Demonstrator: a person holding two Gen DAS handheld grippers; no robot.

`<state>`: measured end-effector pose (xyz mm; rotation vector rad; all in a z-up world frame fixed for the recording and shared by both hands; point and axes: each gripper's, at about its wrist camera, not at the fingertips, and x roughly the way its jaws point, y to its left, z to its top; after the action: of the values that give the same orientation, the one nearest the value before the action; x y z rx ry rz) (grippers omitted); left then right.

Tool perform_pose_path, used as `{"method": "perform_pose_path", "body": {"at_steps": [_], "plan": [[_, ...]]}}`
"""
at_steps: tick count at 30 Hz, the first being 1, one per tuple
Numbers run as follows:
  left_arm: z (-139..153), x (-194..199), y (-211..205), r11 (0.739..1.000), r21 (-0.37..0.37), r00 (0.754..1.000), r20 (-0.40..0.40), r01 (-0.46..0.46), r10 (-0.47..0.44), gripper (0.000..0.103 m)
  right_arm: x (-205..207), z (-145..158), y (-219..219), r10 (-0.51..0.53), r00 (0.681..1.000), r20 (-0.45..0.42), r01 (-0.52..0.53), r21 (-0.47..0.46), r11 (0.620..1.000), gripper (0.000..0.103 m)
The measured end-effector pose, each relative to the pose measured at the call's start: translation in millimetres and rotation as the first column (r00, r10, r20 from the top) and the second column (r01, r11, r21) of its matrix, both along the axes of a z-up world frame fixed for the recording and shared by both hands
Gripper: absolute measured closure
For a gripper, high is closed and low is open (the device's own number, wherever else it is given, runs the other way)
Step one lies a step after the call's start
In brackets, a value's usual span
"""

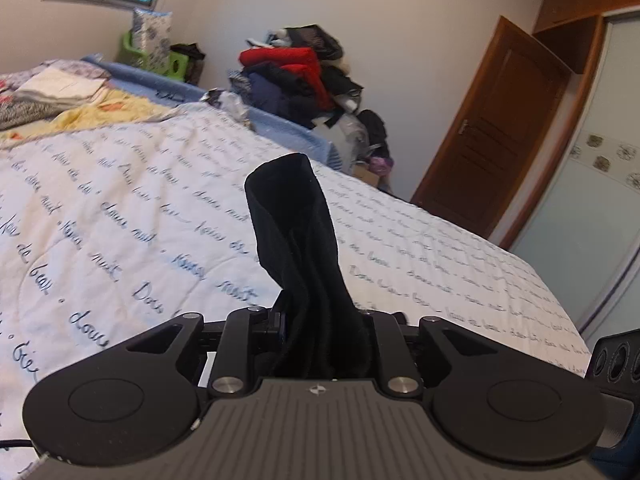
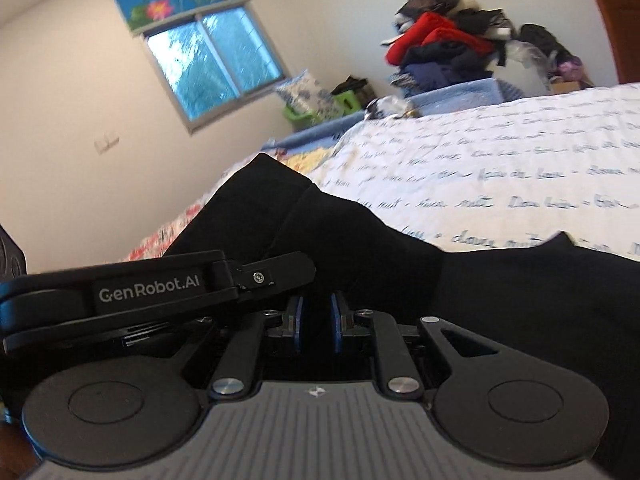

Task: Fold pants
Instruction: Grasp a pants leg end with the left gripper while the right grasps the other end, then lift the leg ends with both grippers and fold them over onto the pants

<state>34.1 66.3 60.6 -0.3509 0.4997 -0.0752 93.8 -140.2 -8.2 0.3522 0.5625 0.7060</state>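
Note:
The black pants [image 1: 298, 232] are pinched in my left gripper [image 1: 320, 320]; a bunched end of cloth sticks up past the jaws above the white quilt with blue script [image 1: 120, 208]. In the right wrist view my right gripper [image 2: 318, 320] is shut on the black pants [image 2: 360, 248], blue pads [image 2: 297, 312] squeezing the cloth, which spreads to the right across the frame. The left gripper's body [image 2: 160, 284] shows just left of it, close alongside.
A heap of red, black and dark blue clothes [image 1: 304, 76] stands beyond the bed's far edge. Folded bedding [image 1: 60, 92] lies at the far left of the bed. A wooden door [image 1: 492, 128] and a sliding wardrobe [image 1: 592, 184] are at the right.

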Motion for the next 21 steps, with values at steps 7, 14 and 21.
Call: {"method": "perform_pose_path", "body": {"at_steps": [7,14,21], "plan": [[8.1,-5.1,-42.5,0.997,0.033,0.996,0.044,0.074,-0.076,0.08,-8.9,4.0,-40.5,-0.086,0.996,-0.001,0.086,0.091,0.992,0.088],[13.4,-4.0,-91.3,0.983,0.062,0.982,0.07,0.173,-0.177,0.08,-23.5,0.6,-84.6,-0.203,0.979,0.014,0.198,0.162,0.967,0.088],[8.7,3.0,-149.5,0.953,0.091,0.952,0.072,0.29,-0.297,0.079,-34.1,-7.8,-136.8,-0.325,0.946,-0.003,0.318,0.218,0.923,0.088]]}}
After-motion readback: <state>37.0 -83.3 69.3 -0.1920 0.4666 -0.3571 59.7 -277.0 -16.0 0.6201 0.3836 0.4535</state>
